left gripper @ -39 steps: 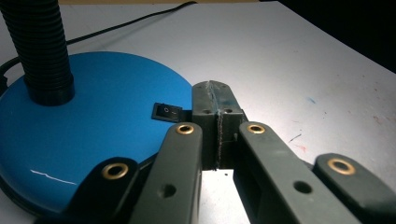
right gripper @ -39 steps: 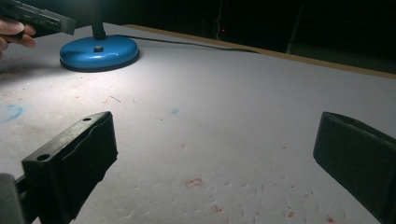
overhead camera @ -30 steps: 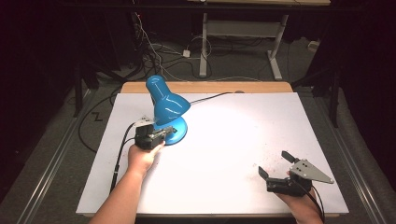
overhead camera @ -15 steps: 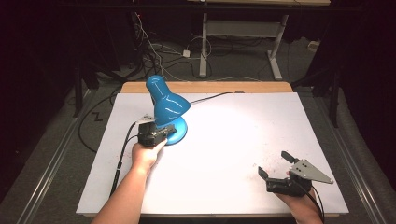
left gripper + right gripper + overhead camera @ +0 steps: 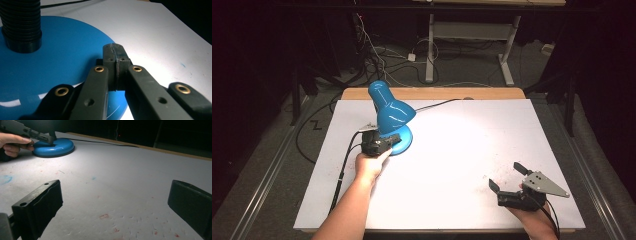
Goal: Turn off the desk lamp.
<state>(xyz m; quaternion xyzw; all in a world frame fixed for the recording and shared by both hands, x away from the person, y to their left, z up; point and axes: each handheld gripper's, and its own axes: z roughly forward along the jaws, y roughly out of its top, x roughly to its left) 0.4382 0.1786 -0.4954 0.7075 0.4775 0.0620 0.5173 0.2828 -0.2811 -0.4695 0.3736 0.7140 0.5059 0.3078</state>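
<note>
A blue desk lamp (image 5: 390, 112) stands at the far left of the white table, its shade tilted over its round base (image 5: 406, 143). My left gripper (image 5: 395, 138) is shut, with nothing between its jaws. Its closed tips (image 5: 115, 53) lie over the near rim of the blue base (image 5: 50, 62), beside the lamp's black ribbed neck (image 5: 21, 25). The right gripper view also shows those tips (image 5: 51, 139) resting on top of the base (image 5: 55, 148). My right gripper (image 5: 506, 176) sits near the front right corner, open and empty, its jaws (image 5: 115, 205) wide apart over bare table.
The lamp's black cord (image 5: 437, 104) runs to the table's wooden far edge (image 5: 492, 93). The white tabletop (image 5: 472, 145) has faint red and blue marks. Loose cables and a desk frame (image 5: 467, 35) are on the floor beyond the table.
</note>
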